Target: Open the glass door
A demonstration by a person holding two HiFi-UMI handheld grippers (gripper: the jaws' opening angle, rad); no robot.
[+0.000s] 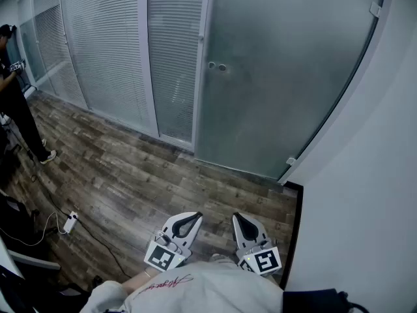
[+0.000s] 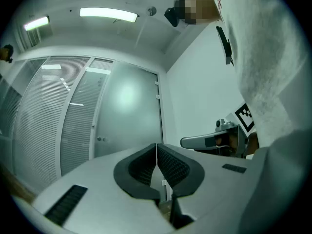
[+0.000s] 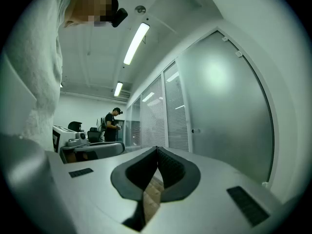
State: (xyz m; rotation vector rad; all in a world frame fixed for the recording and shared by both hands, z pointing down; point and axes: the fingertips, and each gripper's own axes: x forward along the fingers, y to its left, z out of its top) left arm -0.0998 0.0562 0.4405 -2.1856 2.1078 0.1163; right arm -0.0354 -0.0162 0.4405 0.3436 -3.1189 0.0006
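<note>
Nothing of the task looks done yet: the frosted glass door (image 1: 287,77), upper right in the head view, appears closed, its small round knob (image 1: 217,66) untouched, while the left gripper (image 1: 187,223) and right gripper (image 1: 243,225), bottom centre, are pinched together, empty and well apart from it.

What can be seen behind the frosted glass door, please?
Only an even grey haze shows through the glass door; its frosting hides whatever lies behind.
</note>
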